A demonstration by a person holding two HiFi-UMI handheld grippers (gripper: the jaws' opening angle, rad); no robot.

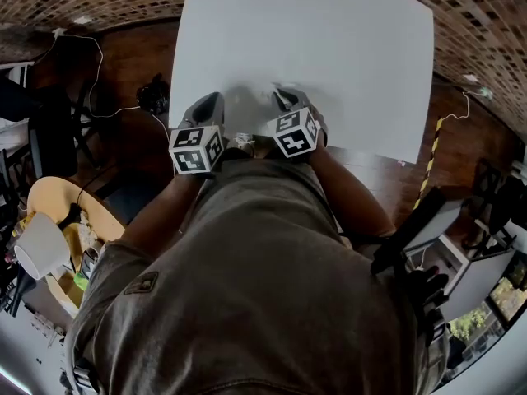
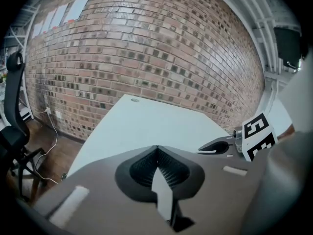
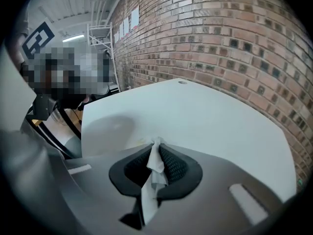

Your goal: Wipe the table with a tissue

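In the head view, a white table [image 1: 313, 39] fills the upper middle of the frame. The left gripper [image 1: 212, 101] and right gripper [image 1: 284, 97] sit side by side over its near edge, both pointing up-frame.

In the left gripper view, the jaws meet at their tips over the table. A pale smooth strip shows in the gap behind them (whether tissue or table, I cannot tell).

In the right gripper view, the jaws are clamped on a crumpled white tissue [image 3: 152, 173]. Its long axis runs along the jaws, and a small tuft pokes past the tips, above the table and pointing toward its far end.
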